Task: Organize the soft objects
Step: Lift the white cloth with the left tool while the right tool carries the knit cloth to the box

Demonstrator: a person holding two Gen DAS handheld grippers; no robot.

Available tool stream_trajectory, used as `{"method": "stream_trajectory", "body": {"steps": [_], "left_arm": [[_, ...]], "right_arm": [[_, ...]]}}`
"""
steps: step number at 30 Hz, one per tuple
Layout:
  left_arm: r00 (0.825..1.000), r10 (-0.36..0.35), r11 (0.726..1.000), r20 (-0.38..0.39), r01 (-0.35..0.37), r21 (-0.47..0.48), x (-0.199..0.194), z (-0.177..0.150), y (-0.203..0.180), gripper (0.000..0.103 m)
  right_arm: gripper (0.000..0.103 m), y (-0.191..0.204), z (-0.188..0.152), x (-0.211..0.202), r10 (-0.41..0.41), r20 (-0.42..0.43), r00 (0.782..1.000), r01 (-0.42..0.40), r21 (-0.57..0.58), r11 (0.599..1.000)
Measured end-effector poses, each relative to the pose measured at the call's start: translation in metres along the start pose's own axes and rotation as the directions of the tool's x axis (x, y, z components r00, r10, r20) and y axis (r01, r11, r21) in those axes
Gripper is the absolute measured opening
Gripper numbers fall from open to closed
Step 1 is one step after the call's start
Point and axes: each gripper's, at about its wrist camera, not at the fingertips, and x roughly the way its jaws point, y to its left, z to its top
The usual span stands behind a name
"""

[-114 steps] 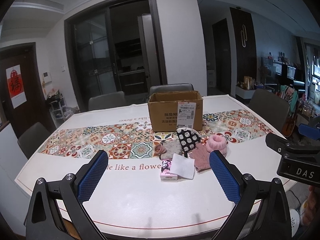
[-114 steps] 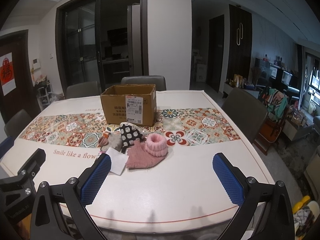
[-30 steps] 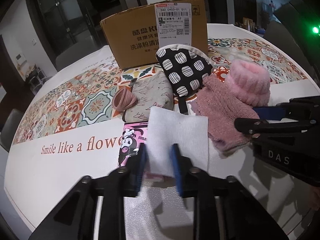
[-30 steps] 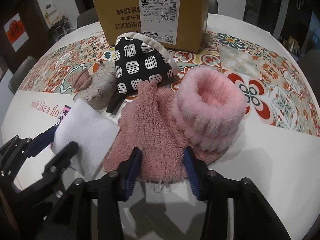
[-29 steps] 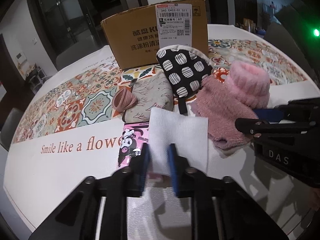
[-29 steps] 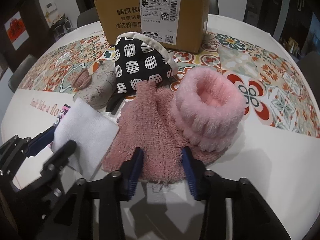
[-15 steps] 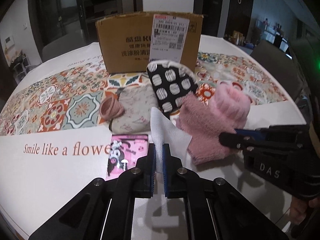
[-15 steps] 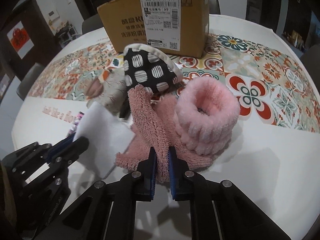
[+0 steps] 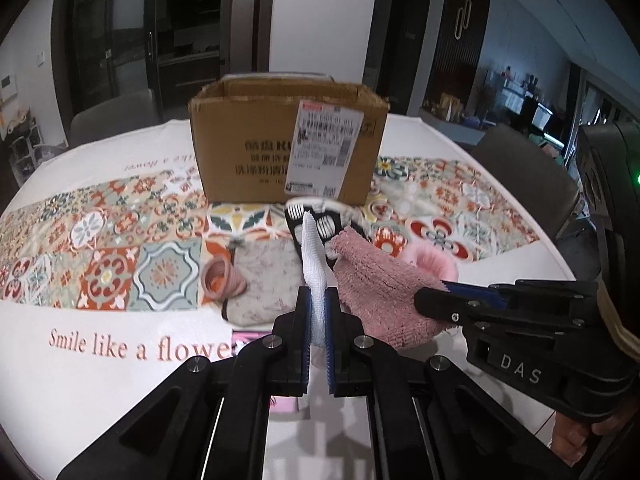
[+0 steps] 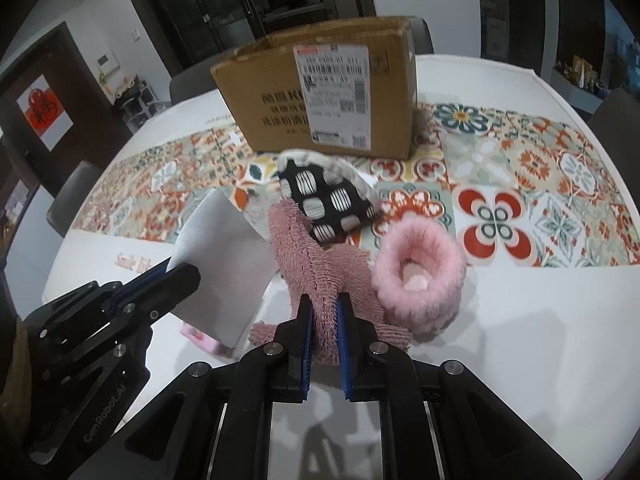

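Gripping white cloth (image 9: pixel 313 258), left gripper (image 9: pixel 318 320); right gripper (image 10: pixel 323 322) clamps pink towel (image 10: pixel 316 276); box (image 10: pixel 320 92) at 12 o'clock.

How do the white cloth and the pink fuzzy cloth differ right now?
White cloth: thin, smooth, pinched in the left tongs. Pink fuzzy cloth: thick, shaggy, pinched in the right tongs, its lower edge still on the table. Both are raised by one edge in shut tongs.

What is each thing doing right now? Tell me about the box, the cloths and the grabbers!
cardboard box: open on top.
white cloth: pinched, lifted.
pink towel: pinched, partly lifted.
pink fluffy ring: resting on table.
left gripper: shut on white cloth.
right gripper: shut on pink towel.
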Motion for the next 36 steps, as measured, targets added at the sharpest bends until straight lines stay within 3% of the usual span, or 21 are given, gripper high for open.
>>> {"method": "stream_trajectory", "body": {"steps": [17,26,36], "left_arm": [[0.986,0.017,1.0,0.168,-0.02,0.012,-0.039,0.052,0.021,0.008],[0.965,0.008,1.0,0.263,-0.015,0.027,-0.054,0.084,0.031,0.008],[0.932,-0.01,0.999,0.361,-0.009,0.051,-0.061,0.123,0.037,0.008]], "right_arm": [[0.012,0.029,0.042,-0.046,-0.033,0.193,0.981,0.037,-0.021,0.999],[0.012,0.042,0.07,-0.068,-0.042,0.304,0.952,0.049,-0.015,0.999],[0.012,0.053,0.101,-0.092,-0.069,0.421,0.904,0.08,-0.008,0.997]]}}
